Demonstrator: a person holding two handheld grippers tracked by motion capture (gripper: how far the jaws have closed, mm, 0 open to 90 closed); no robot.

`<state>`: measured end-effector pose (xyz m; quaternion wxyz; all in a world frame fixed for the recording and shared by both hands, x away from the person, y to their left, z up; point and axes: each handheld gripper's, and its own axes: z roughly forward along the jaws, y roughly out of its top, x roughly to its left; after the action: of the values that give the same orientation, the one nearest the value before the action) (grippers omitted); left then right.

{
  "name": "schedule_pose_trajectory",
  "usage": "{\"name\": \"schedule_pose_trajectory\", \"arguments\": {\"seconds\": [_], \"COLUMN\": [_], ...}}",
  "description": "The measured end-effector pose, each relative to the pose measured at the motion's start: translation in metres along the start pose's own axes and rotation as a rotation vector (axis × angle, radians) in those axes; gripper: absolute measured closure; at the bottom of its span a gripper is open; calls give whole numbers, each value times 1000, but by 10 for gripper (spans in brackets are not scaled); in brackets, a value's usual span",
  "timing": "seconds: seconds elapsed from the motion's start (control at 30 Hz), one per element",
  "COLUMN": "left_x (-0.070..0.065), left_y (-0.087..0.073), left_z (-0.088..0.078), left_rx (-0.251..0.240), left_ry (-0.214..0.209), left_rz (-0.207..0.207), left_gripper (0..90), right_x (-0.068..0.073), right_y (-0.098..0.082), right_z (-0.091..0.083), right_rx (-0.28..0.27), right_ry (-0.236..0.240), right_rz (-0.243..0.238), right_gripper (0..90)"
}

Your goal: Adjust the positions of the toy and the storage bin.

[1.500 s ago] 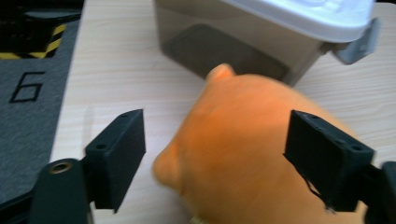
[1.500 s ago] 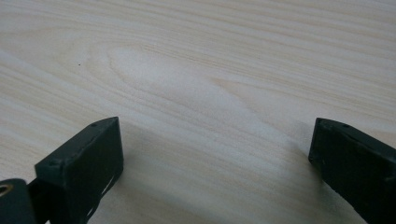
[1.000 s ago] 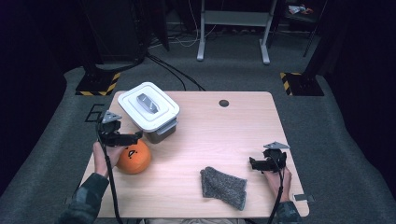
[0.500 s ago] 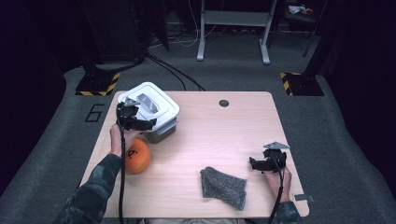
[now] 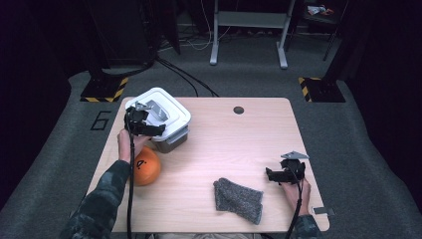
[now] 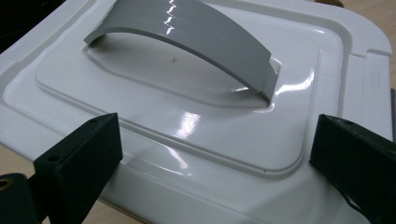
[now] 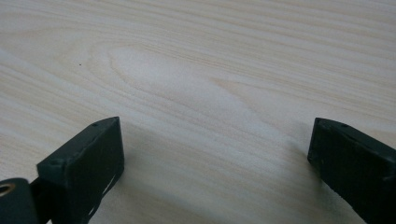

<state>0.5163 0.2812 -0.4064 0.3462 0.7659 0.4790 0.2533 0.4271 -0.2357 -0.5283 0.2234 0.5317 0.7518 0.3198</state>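
Observation:
A grey container with a white lid (image 5: 161,115) stands at the table's back left. The lid (image 6: 201,116) carries an arched grey handle (image 6: 187,35). My left gripper (image 5: 149,128) hovers open just over the lid's near edge, jaws wide apart with nothing between them; in the left gripper view (image 6: 212,154) the handle lies ahead of the jaws. An orange ball (image 5: 145,166) rests beside the person's left wrist. My right gripper (image 5: 274,174) sits low at the front right, open over bare wood (image 7: 210,93). A grey knitted cloth (image 5: 238,199) lies to its left.
The wooden table (image 5: 234,149) has a round cable hole (image 5: 239,110) near its back edge. A strip of tape (image 5: 320,210) lies at the front right corner. Dark carpet, yellow-black striped bases (image 5: 102,88) and a metal stand (image 5: 249,30) lie beyond the table.
My left gripper has moved from beside the orange ball back and to the right, over the lid of the container. The right gripper and the cloth have stayed put.

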Motion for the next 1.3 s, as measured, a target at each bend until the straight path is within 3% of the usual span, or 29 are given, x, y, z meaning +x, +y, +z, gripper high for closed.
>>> {"name": "schedule_pose_trajectory", "arguments": {"seconds": [0.33, 0.93, 1.3], "left_x": [-6, -11, -23], "left_y": [0, 2, 6], "left_z": [3, 5, 6], "left_rx": [-7, -3, 17], "left_ry": [-36, -36, -44], "left_rz": [-30, -23, -1], "left_gripper": [27, 29, 43], "right_x": [0, 0, 0], "right_y": [0, 0, 0], "right_z": [0, 0, 0], "right_rx": [0, 0, -1], "right_ry": [0, 0, -1], "right_rz": [1, 0, 1], "right_gripper": [28, 29, 30]}}
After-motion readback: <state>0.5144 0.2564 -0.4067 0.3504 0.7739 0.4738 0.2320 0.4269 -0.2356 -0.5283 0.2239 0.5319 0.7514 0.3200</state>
